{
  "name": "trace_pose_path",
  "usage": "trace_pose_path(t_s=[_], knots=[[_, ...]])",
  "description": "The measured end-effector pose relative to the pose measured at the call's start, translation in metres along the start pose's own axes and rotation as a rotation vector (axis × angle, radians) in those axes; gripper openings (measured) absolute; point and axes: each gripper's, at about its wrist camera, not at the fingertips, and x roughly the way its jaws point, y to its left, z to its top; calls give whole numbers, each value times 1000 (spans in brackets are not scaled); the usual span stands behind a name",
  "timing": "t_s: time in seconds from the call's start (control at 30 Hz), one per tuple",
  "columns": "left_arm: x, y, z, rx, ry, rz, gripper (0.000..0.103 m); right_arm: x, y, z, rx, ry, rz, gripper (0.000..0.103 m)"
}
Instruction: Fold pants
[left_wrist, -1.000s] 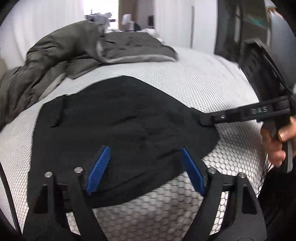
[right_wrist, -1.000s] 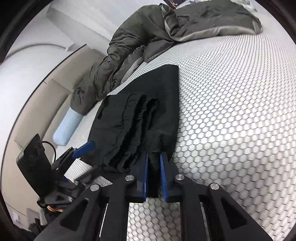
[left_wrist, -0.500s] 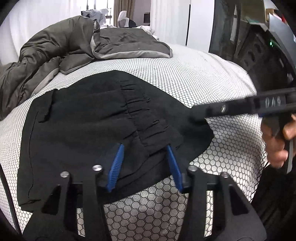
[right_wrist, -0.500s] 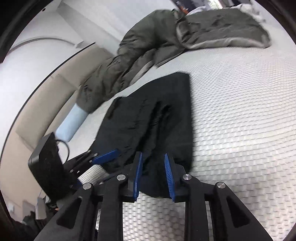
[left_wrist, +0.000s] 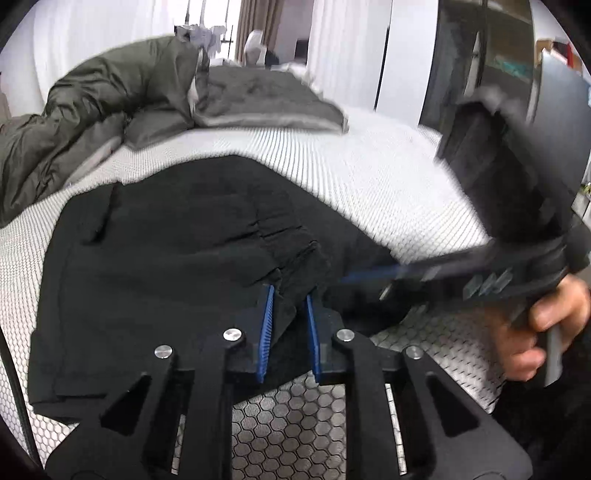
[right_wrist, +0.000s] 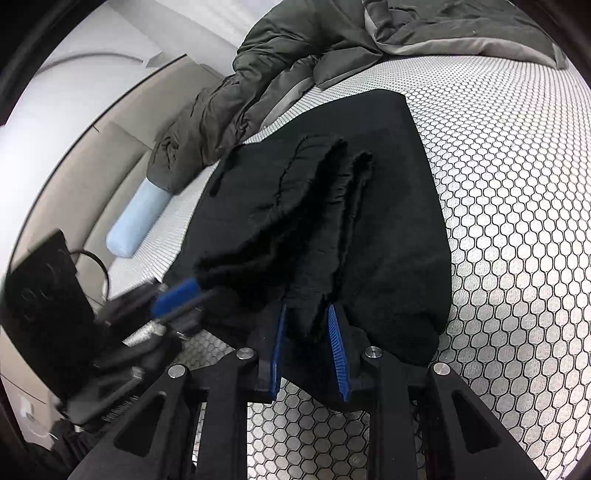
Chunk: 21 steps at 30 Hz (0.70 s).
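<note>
Black pants (left_wrist: 166, 277) lie partly folded on a white honeycomb-patterned mattress (left_wrist: 369, 155), the gathered waistband on top. My left gripper (left_wrist: 289, 293) is at their near edge, its jaws closing on a raised ridge of the black fabric that fills the gap. In the right wrist view the same pants (right_wrist: 399, 221) bunch up toward my right gripper (right_wrist: 306, 308), which stands narrow with a thick fold of waistband pinched between its blue pads. The right gripper shows blurred at the right of the left wrist view, with a hand (left_wrist: 546, 325) on its handle.
A rumpled olive-grey duvet (left_wrist: 110, 103) covers the far end of the bed. A light-blue bolster (right_wrist: 136, 225) lies by the beige headboard (right_wrist: 74, 177). White curtains and a dark cabinet (left_wrist: 480, 55) stand beyond. Bare mattress (right_wrist: 517, 184) stretches to the right of the pants.
The left jaws have narrowed from wide apart onto a ridge of fabric. The right gripper's jaws widened slightly and it shifted, now holding a thicker bunch of waistband.
</note>
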Motion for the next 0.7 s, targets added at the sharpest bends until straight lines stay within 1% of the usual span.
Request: trace_pose_path(t_s=[0.03, 0.07, 0.13, 0.17, 0.27, 0.33, 0.37, 0.4, 0.47, 0.5, 0.57, 0.63, 0.7], knots=[[8, -2, -3, 0, 32, 17, 15, -4, -2, 1, 20, -14, 3, 25], [12, -4, -5, 9, 44, 33, 15, -9, -4, 2, 26, -33, -4, 25], [15, -11, -9, 46, 41, 68, 15, -22, -6, 6, 36, -100, -21, 25], [15, -13, -9, 57, 36, 76, 15, -31, -9, 8, 55, -143, -15, 25], [16, -12, -11, 48, 39, 70, 16, -39, -14, 15, 89, -187, 17, 25], [13, -9, -10, 26, 46, 51, 16, -37, -15, 21, 102, -192, 33, 27], [10, -8, -10, 13, 48, 35, 18, -32, -14, 25, 107, -189, 44, 27], [5, -7, -9, 1, 44, 12, 21, -27, -12, 30, 108, -182, 55, 27], [-10, -7, -7, -8, 16, -59, 34, -18, -9, 37, 107, -177, 65, 27], [-16, -6, -6, -15, -1, -85, 36, -13, -9, 41, 110, -178, 62, 27], [-23, 0, -4, -40, -20, -101, 36, -3, -13, 49, 140, -177, 66, 27], [-22, 8, -4, -70, -27, -69, 36, 5, -18, 52, 184, -166, 95, 28], [-16, 19, -5, -126, -35, 3, 36, 10, -20, 54, 203, -153, 99, 28]])
